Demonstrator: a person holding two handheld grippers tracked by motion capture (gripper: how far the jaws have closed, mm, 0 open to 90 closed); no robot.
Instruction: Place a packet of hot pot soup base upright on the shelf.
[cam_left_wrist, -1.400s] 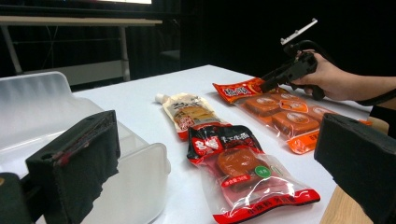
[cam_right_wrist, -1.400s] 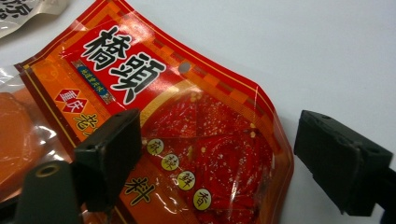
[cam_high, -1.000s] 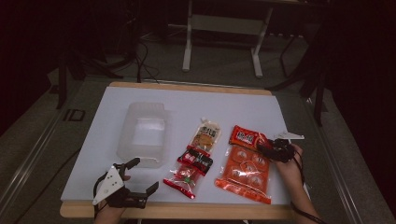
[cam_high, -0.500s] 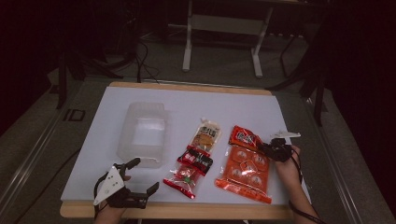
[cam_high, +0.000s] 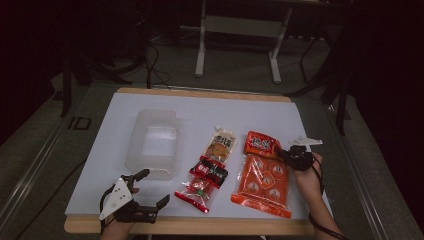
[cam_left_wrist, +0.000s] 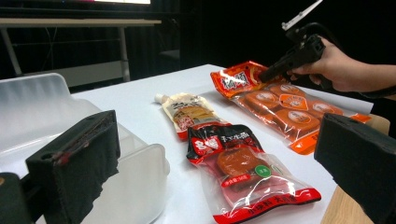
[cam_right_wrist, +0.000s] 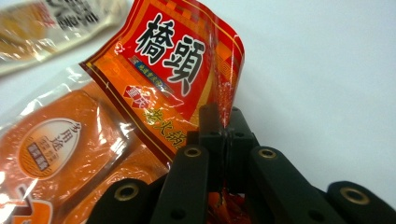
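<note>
Between my right gripper's (cam_right_wrist: 223, 135) two black jaws sits the top edge of the orange snack bag (cam_high: 262, 180). My jaws have just been closing, and now they pinch that shiny red flap tight. The pinched end is bent up off the white table (cam_high: 200, 107), while the rest of the bag lies flat. In the high view my right gripper (cam_high: 289, 154) is near the right edge of the table, and the bag stretches from it down toward the front edge. My right hand (cam_high: 307, 175) is just beside the bag.

Next to the orange snack bag, on its left, lies a cream pouch (cam_high: 220, 145) with a little spout. Its lower end touches a red and black bag (cam_high: 204, 181), which points at the front edge. Both are about in the middle of the table.

Farther left sits a clear plastic box (cam_high: 152, 142), standing the right way up, close to the left edge.

At the front left corner my left gripper (cam_high: 150, 192) rests low. Its jaws are spread wide with nothing between them. In the left gripper view the clear plastic box (cam_left_wrist: 70, 140) is close behind the left jaw.
</note>
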